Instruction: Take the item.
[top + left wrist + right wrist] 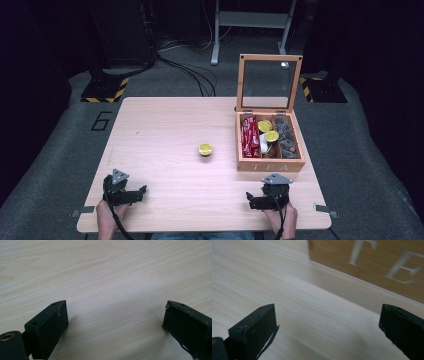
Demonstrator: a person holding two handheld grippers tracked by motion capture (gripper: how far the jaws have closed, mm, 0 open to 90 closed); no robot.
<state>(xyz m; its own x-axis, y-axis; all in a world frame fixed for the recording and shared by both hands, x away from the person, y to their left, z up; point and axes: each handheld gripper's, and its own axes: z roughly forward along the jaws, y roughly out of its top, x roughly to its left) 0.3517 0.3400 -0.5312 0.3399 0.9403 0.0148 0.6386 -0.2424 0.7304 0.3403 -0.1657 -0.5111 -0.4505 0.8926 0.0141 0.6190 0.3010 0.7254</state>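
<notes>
A lemon half [205,149] lies cut side up near the middle of the light wooden table [160,125]. To its right stands a wooden tea box [270,165] with its glass lid [269,83] raised; inside are red packets [250,137], two lemon halves [268,130], a white piece and grey packets [287,136]. My left gripper [143,190] rests near the front left edge, open, with bare table between its jaws [115,315]. My right gripper [248,199] sits in front of the box, open and empty, facing the box's front wall [372,262].
The table's front edge runs just behind both hands. Beyond the table lie grey floor mats, cables [195,75], a white stand's legs [250,30] and black bases with yellow-black hazard tape [105,89].
</notes>
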